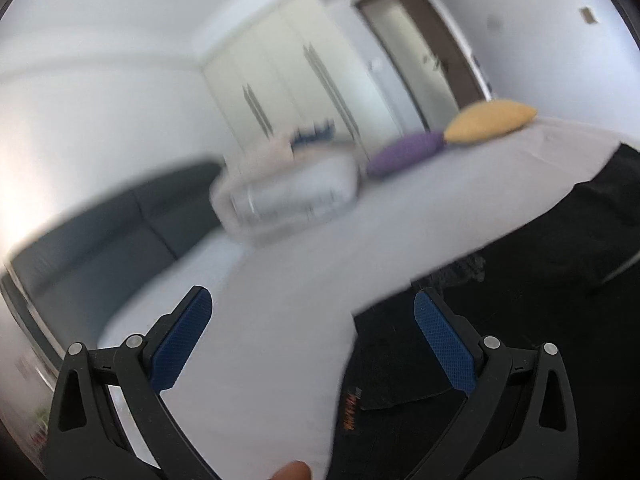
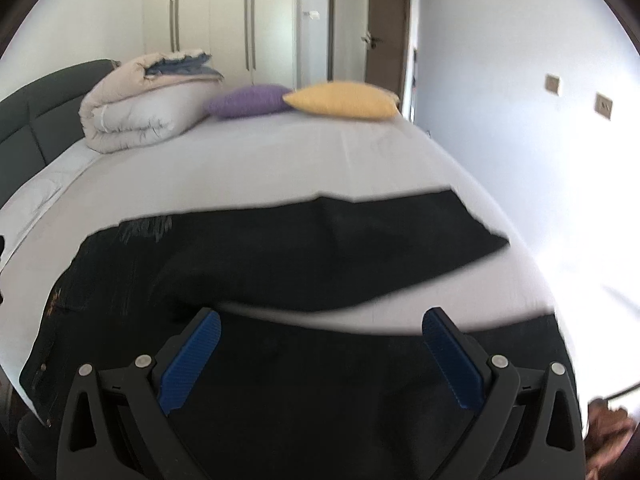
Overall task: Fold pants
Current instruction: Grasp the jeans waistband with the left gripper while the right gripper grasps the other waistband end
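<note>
Both grippers are spread wide with nothing between their blue pads. The right gripper (image 2: pixel 320 354) hangs over the black pants (image 2: pixel 304 256), which lie flat on the white bed (image 2: pixel 280 160); black cloth fills the whole gap between its fingers, and one leg runs out ahead of the tips and off to the right, ending near the bed's edge. A strip of white sheet shows just beyond the fingertips, splitting that leg from the cloth underneath the gripper. The frayed patch and waist end sit ahead and to the left of the left finger. Over to the left gripper (image 1: pixel 312 340): its view is blurred and tilted, bare sheet lies between its fingers, and the pants (image 1: pixel 500 320) are under and beyond its right finger only. Far ahead of both sets of fingers, a rolled quilt (image 2: pixel 148 108), a purple pillow (image 2: pixel 248 100) and a yellow pillow (image 2: pixel 344 100) sit along the far side of the bed, touching one another in a row.
</note>
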Available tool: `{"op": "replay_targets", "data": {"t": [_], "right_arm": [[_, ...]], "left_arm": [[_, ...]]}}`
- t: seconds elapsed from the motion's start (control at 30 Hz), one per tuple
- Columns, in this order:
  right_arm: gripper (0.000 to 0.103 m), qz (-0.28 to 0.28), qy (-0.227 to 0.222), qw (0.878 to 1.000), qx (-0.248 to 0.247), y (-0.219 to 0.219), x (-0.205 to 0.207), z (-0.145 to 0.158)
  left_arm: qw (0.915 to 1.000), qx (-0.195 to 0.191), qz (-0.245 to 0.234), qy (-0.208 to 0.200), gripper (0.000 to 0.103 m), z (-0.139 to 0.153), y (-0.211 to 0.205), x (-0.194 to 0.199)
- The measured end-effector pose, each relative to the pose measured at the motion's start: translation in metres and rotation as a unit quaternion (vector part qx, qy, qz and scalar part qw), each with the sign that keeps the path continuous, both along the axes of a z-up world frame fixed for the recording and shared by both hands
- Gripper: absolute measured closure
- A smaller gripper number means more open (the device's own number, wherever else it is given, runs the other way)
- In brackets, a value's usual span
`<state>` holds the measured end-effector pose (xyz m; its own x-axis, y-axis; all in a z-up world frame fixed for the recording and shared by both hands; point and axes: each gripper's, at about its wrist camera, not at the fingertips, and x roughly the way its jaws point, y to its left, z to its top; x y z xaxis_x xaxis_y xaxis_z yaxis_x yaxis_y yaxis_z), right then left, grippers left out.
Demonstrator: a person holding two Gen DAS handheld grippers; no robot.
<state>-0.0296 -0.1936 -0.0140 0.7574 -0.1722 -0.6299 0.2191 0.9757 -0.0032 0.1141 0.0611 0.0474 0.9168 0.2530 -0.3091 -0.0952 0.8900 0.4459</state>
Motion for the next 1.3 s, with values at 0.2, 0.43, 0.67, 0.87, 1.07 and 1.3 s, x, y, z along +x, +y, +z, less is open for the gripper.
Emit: {"op": "replay_targets", "data": {"t": [0.2, 0.43, 0.67, 0.87, 1.07, 1.3], "right_arm": [[0.0, 0.12, -0.013, 0.993, 0.011, -0.013, 0.055, 0.012], [0.004, 0.25, 0.001, 0.968, 0.005, -0.017, 0.104, 0.001], [0.041, 0.3, 0.051, 0.952, 0.04, -0.021, 0.152, -0.03], [0.047, 0.34, 0.056, 0.938, 0.036, -0.006, 0.172, -0.043], [0.048, 0.369, 0.066, 0.927, 0.027, 0.013, 0.185, -0.047], [0.061, 0.395, 0.077, 0.915, 0.013, 0.033, 0.202, -0.045]], "left_arm": [[0.9806, -0.097, -0.113, 0.127, 0.0, 0.002, 0.022, 0.103], [0.8935, -0.15, -0.242, 0.347, 0.0, -0.042, 0.037, 0.243], [0.8407, -0.186, -0.29, 0.418, 0.015, -0.066, 0.038, 0.308], [0.8077, -0.151, -0.296, 0.487, 0.03, -0.126, 0.032, 0.324], [0.7903, -0.205, -0.301, 0.493, 0.031, -0.132, 0.054, 0.347], [0.8002, -0.193, -0.295, 0.485, 0.078, -0.138, 0.055, 0.346]]}}
